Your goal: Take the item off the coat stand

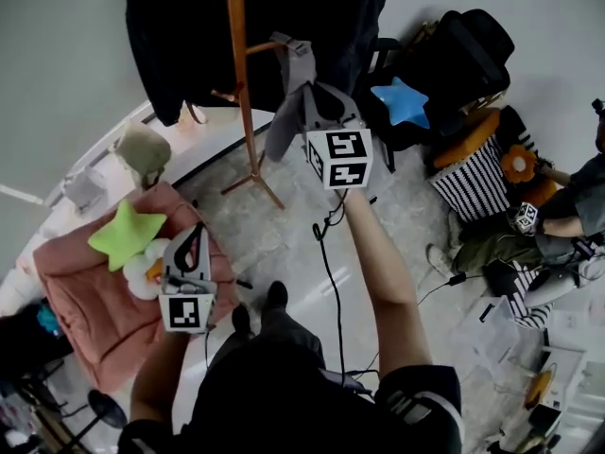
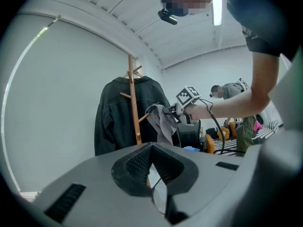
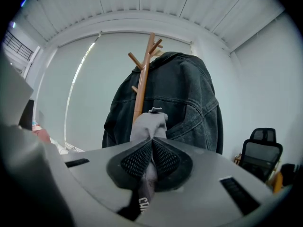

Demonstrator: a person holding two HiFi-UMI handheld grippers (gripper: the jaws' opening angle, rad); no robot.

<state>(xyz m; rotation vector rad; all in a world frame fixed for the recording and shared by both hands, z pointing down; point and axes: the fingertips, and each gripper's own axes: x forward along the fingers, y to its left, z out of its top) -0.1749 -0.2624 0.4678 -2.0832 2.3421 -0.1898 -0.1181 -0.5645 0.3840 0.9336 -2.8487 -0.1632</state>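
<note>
Right tongs (image 3: 151,150) clamped on grey cloth (image 3: 149,126); coat stand (image 3: 144,74), dark jacket (image 3: 187,98) behind.

Soft, even indoor light, no hard shadows. Left gripper view: ceiling light strip (image 2: 217,11) blown out. Both gripper views heavy fisheye, black corners. Head view: dark jacket (image 1: 170,36) crushed to black. Right gripper view: grey cloth (image 3: 149,124) soft up close.

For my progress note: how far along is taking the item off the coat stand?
Done: the right claw is closed on the grey cloth. In hand: lifting it off; its top lies close to the coat stand, and I cannot tell whether it is free. Remaining: pull it clear. The dark jacket hangs on the stand; the left claw is shut and empty.
</note>
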